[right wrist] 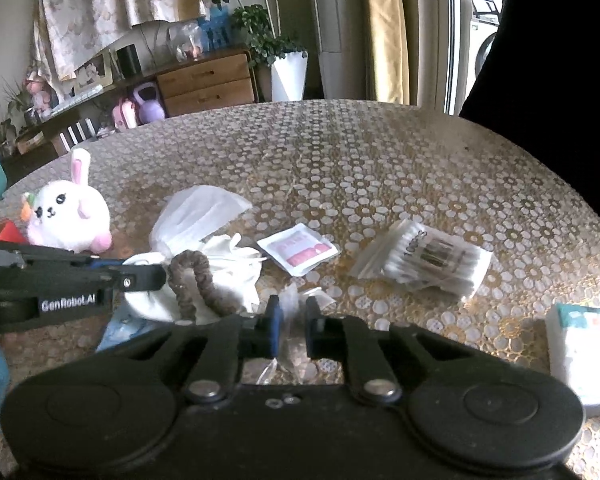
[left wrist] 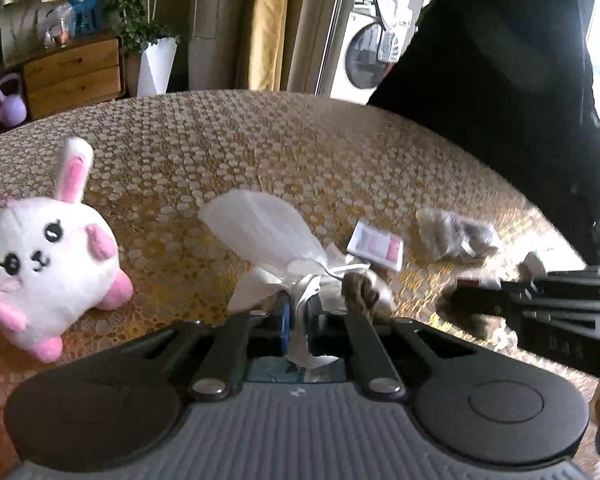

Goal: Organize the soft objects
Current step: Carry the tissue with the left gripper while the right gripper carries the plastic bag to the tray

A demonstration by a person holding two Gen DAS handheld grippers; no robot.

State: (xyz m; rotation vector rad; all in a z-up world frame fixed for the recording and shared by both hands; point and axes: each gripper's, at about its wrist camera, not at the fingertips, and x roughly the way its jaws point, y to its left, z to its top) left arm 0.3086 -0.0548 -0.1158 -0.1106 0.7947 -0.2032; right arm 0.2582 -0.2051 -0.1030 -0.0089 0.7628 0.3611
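Observation:
My left gripper (left wrist: 298, 316) is shut on the straps of a white face mask (left wrist: 268, 224), which trails forward over the table. A brown hair scrunchie (left wrist: 366, 292) lies right of its fingers; it also shows in the right wrist view (right wrist: 196, 280) on white cloth (right wrist: 224, 276). My right gripper (right wrist: 290, 320) is shut on a clear plastic bag (right wrist: 296, 340) just above the table. A white and pink bunny plush (left wrist: 48, 264) sits at the left, also in the right wrist view (right wrist: 66, 214). The left gripper's arm (right wrist: 60, 280) crosses at the left.
On the round patterned table (right wrist: 380, 160) lie a pink and white sachet (right wrist: 298, 250), a pack of cotton swabs (right wrist: 424, 260) and a tissue pack (right wrist: 584, 356) at the right edge. A person in black (left wrist: 500, 80) stands at the right. A wooden cabinet (right wrist: 208, 84) stands behind.

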